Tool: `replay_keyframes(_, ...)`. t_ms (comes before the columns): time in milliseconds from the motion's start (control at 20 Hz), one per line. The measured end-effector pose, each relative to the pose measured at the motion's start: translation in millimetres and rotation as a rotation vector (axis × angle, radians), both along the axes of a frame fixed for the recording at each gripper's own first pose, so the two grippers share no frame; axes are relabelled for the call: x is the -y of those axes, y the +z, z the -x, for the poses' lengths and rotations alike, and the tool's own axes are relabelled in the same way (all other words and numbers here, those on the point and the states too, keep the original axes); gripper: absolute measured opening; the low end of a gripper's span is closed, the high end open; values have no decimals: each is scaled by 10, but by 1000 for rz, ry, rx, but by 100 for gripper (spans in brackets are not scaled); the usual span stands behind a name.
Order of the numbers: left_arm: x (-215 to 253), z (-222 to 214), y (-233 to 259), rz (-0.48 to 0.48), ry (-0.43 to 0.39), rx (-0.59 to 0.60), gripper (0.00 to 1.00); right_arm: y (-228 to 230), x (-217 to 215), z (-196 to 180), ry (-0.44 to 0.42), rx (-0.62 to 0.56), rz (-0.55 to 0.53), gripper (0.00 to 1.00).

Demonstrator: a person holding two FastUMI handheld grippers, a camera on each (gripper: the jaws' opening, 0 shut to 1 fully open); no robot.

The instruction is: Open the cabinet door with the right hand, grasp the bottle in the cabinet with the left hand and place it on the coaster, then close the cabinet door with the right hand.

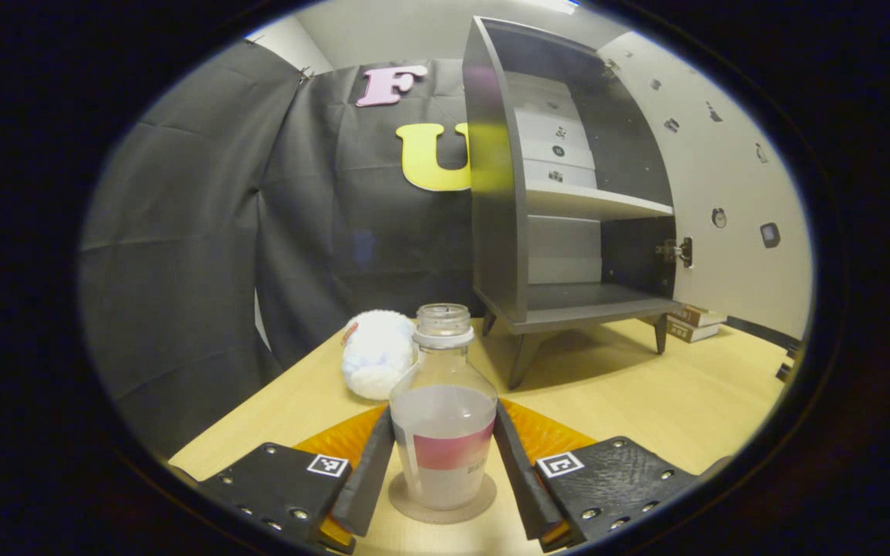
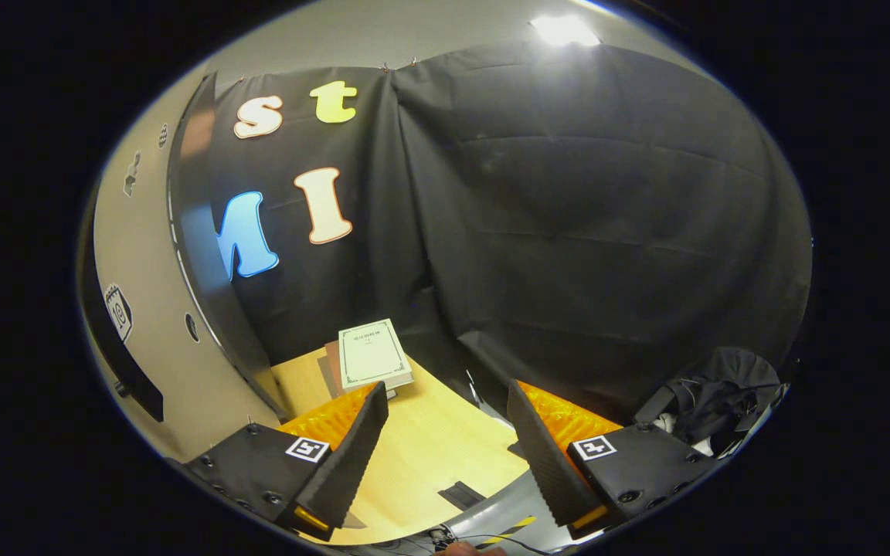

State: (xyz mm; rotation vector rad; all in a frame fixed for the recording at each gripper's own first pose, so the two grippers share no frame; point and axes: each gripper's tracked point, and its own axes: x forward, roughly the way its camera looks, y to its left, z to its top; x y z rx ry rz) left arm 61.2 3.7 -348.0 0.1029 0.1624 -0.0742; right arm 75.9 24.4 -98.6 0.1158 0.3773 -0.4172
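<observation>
A: Left gripper view, left to right — plush ball (image 1: 377, 354) far-left on the table (image 1: 692, 401), then the bottle (image 1: 443, 409) near centre, standing upright on the coaster (image 1: 443, 500).

B: Left gripper (image 1: 443, 471) state?

A: Fingers flank the bottle body on both sides, very close. Can't tell if both are pressing or just released.

B: Cabinet?

A: Cabinet (image 1: 561, 208) far right of the bottle, shelves bare, door (image 1: 731, 193) swung wide to the right. Books (image 1: 694, 321) behind its far leg.

B: Right gripper view?

A: Door panel (image 2: 159, 309) hard on the left, a book (image 2: 371, 355) on the table beyond, booth cloth to the right. Right gripper (image 2: 445, 455) is spread wide, holding nothing, just beside the door.

B: Step?

A: Placing looks finished or nearly. My read: the left needs to let go and back off without tipping the bottle, then the right pushes the door shut.
</observation>
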Motion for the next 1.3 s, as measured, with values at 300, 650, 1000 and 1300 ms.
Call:
replay_keyframes(300, -37, 47, 42, -26, 1, -27, 72, -208, -54, 222, 27, -24, 7, 98)
replay_keyframes(650, 56, 317, 1013, -108, -23, 91, 87, -236, 110, 269, 47, 17, 50, 98)
replay_keyframes(1000, 190, 682, 2210, -133, 105, 184, 87, 374, -115, -183, 268, 170, 183, 94)
replay_keyframes(1300, 516, 841, 2921, -40, 227, 176, 85, 841, -811, -236, 559, 238, 144, 100)
